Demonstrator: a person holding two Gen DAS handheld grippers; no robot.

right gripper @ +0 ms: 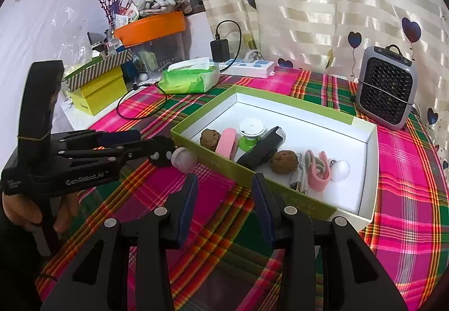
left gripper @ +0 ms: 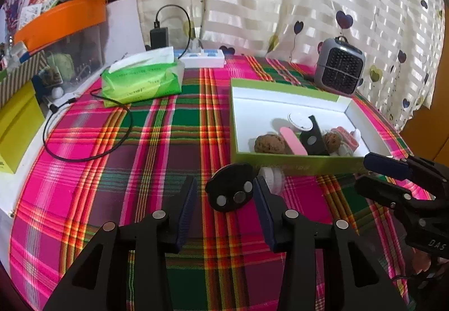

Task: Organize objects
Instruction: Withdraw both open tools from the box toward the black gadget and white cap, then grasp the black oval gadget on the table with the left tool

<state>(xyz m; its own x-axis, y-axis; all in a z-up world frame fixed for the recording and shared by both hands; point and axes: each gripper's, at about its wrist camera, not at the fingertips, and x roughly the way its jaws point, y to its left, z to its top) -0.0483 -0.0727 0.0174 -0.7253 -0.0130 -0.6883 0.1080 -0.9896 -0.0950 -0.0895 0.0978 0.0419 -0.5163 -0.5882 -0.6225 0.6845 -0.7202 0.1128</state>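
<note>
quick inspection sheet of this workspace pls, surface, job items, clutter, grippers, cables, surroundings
surface: round table under a plaid cloth.
job's things: green box holds two brown balls, a pink file, a white-capped green piece and a black piece; black disc and white jar lie outside it on the cloth.
clutter: tissue pack, small fan.
grippers: left gripper open around the black disc; right gripper open, empty.
cables: black cable looped on the cloth; power strip.
surroundings: heart-print curtain, orange-lidded bin.

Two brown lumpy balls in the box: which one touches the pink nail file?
The left brown ball, at the pink nail file's end; the other brown ball sits right of the black piece.
</note>
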